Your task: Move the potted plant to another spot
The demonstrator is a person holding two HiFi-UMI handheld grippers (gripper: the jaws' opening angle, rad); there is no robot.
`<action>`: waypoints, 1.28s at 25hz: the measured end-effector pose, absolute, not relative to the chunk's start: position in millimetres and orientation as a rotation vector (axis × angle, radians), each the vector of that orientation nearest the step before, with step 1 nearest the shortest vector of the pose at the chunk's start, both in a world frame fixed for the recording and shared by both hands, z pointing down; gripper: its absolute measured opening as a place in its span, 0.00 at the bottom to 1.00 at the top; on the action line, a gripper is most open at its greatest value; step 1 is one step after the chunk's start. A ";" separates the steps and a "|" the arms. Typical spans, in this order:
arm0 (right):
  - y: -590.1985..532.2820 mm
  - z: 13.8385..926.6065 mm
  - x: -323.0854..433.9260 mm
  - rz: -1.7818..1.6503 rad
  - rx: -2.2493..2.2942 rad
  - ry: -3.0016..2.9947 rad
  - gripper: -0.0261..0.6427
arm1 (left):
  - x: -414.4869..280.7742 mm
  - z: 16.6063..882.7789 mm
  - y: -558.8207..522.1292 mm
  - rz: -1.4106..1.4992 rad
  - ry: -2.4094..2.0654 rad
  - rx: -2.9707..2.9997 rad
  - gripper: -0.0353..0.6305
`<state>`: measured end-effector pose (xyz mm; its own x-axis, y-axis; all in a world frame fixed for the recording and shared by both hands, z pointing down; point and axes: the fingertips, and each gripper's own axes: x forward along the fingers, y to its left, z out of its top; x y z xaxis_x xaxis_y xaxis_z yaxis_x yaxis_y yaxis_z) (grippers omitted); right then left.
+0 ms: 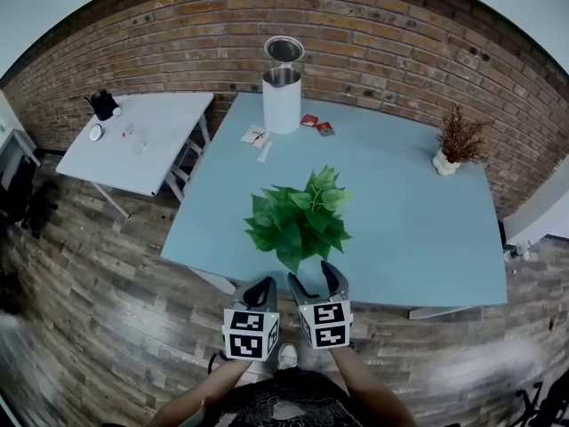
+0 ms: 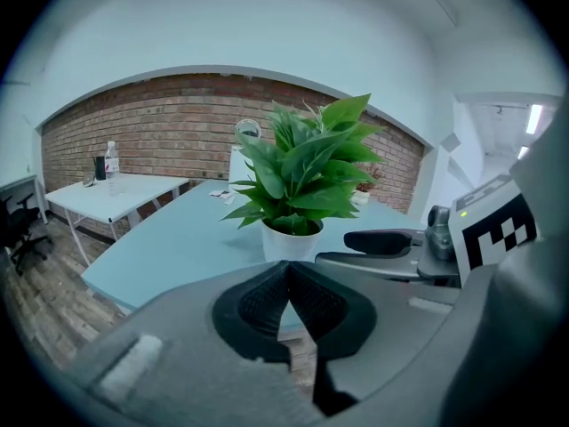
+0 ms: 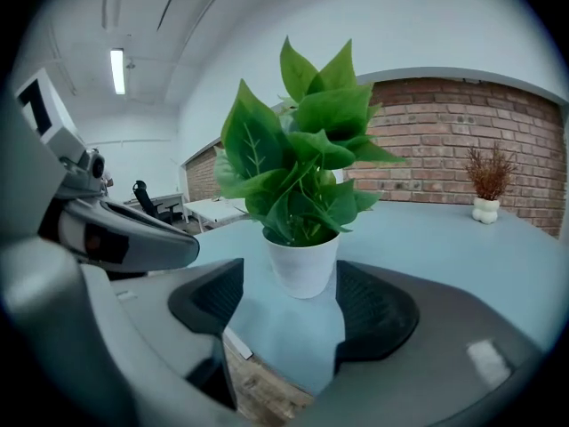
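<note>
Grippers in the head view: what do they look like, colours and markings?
The left gripper and right gripper have grey bodies with black ribbed pads. Each carries a white cube printed with black square markers. The person wears a dark patterned top.

All three views toward potted plant [image 1: 298,221]

Matt smooth table [image 1: 400,229]; rough brick wall [image 1: 373,43]; smooth pot [image 3: 302,265]

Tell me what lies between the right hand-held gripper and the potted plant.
Only bare blue table, seen in the right gripper view; the right hand-held gripper, jaws open, is short of the potted plant.
</note>
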<state>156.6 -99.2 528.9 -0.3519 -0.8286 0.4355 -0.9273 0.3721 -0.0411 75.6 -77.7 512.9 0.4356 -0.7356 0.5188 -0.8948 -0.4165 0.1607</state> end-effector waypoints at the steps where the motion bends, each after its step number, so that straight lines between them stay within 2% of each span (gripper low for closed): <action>1: -103.8 531.3 156.8 0.397 1.523 -2.297 0.51 | 76.3 513.9 -80.8 0.522 -1.386 2.273 0.05; 12: -141.3 551.5 146.3 0.416 1.446 -2.312 0.68 | 63.0 523.1 -97.9 0.567 -1.454 2.208 0.05; 26: -169.4 562.0 140.2 0.428 1.480 -2.257 0.76 | 51.3 527.7 -115.2 0.568 -1.410 2.235 0.05; 32: -178.7 562.5 142.3 0.396 1.532 -2.196 0.76 | 37.2 529.9 -122.7 0.567 -1.395 2.232 0.05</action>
